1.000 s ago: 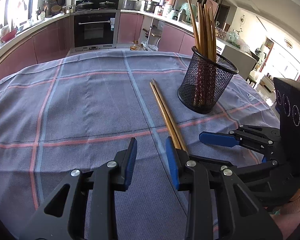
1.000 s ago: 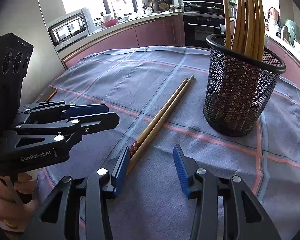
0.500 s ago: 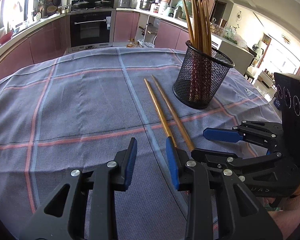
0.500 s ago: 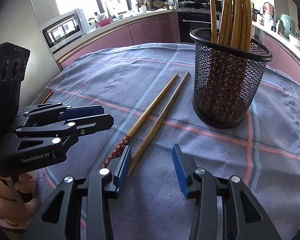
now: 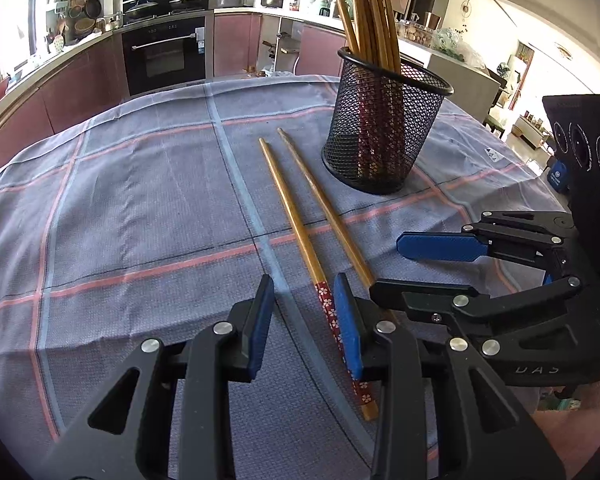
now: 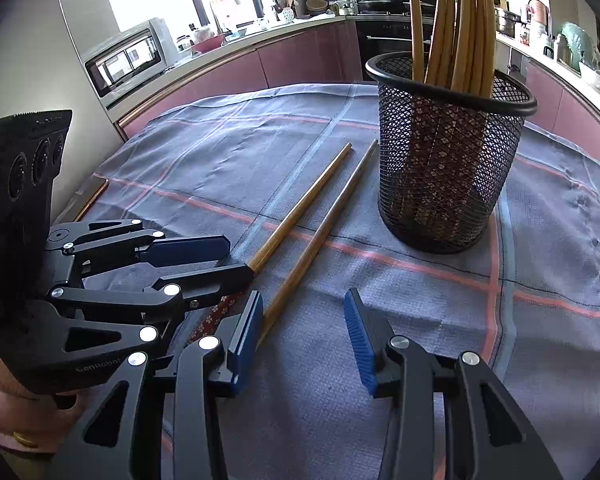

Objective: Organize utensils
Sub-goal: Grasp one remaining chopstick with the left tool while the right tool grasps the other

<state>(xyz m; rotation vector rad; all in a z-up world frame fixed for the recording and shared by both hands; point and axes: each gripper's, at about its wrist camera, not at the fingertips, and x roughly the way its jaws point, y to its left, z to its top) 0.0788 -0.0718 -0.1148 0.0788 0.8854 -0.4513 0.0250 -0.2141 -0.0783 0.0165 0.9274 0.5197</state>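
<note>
Two wooden chopsticks lie side by side on the checked cloth (image 5: 140, 200). The left chopstick (image 5: 296, 220), with a red flowered end, rests between the jaws of my left gripper (image 5: 304, 320), close to the right pad; the pads are not pressing on it, so the gripper is open. The other chopstick (image 5: 328, 212) runs under the right gripper (image 5: 412, 268). In the right wrist view my right gripper (image 6: 304, 336) is open and empty, with that chopstick (image 6: 332, 216) ending by its left pad. A black mesh cup (image 6: 444, 168) holds several upright chopsticks.
The left gripper (image 6: 228, 260) crosses low over the patterned chopstick (image 6: 300, 212), close to the right one. A hand with a ring (image 6: 20, 432) holds it. Kitchen counters and an oven (image 5: 164, 52) curve behind the table; the cloth's far edge drops off.
My left gripper has come forward and down, so the flowered end now lies between its jaws. The two chopsticks' near ends have spread apart. The right gripper has barely moved.
</note>
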